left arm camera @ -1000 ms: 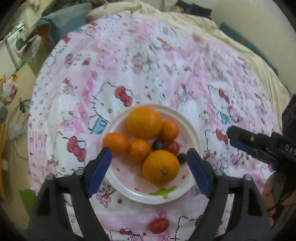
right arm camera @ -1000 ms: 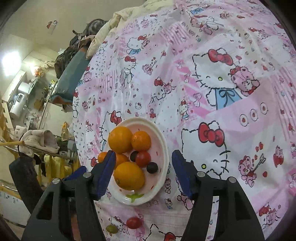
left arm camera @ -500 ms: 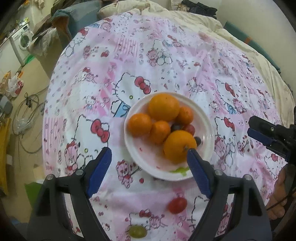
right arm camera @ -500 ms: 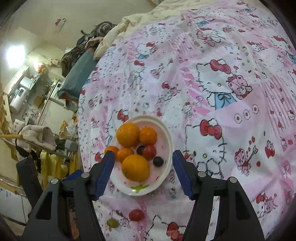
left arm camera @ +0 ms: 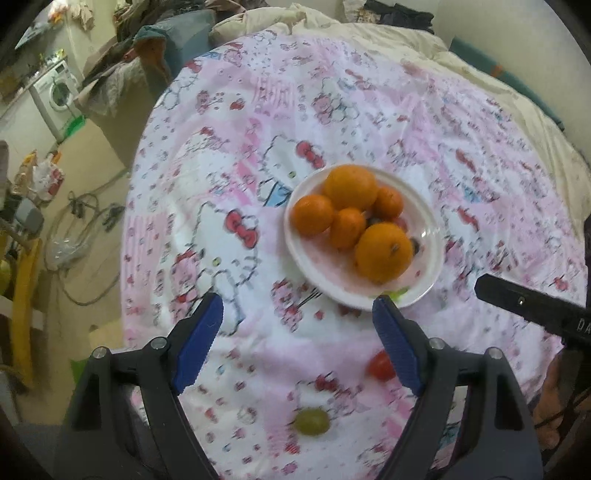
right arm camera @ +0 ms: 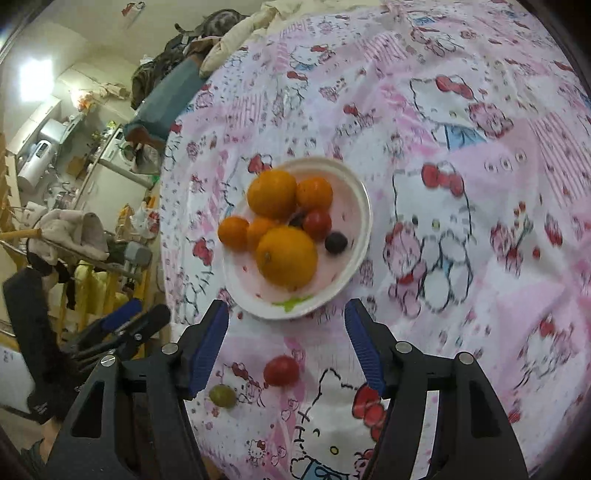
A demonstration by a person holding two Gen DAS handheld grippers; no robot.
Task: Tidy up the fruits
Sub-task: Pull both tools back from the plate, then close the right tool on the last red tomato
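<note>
A white plate (left arm camera: 432,258) (right arm camera: 360,206) on the pink Hello Kitty cloth holds several oranges (left arm camera: 384,251) (right arm camera: 287,256), a red cherry tomato (right arm camera: 317,223) and dark grapes (right arm camera: 335,242). A loose red tomato (left arm camera: 381,366) (right arm camera: 281,370) and a green grape (left arm camera: 312,421) (right arm camera: 222,396) lie on the cloth in front of the plate. My left gripper (left arm camera: 295,343) is open and empty, above the cloth near the loose fruit. My right gripper (right arm camera: 286,343) is open and empty, with the loose tomato between its fingers in view.
The round table's left edge (left arm camera: 129,221) drops to a cluttered floor with cables and a washing machine (left arm camera: 55,96). Bedding (left arm camera: 369,22) lies behind the table. The other gripper shows at the right of the left wrist view (left arm camera: 532,306) and at the left of the right wrist view (right arm camera: 122,325).
Both grippers have pulled back and up from the plate. The loose tomato and green grape have come into fuller view. Both stay open.
</note>
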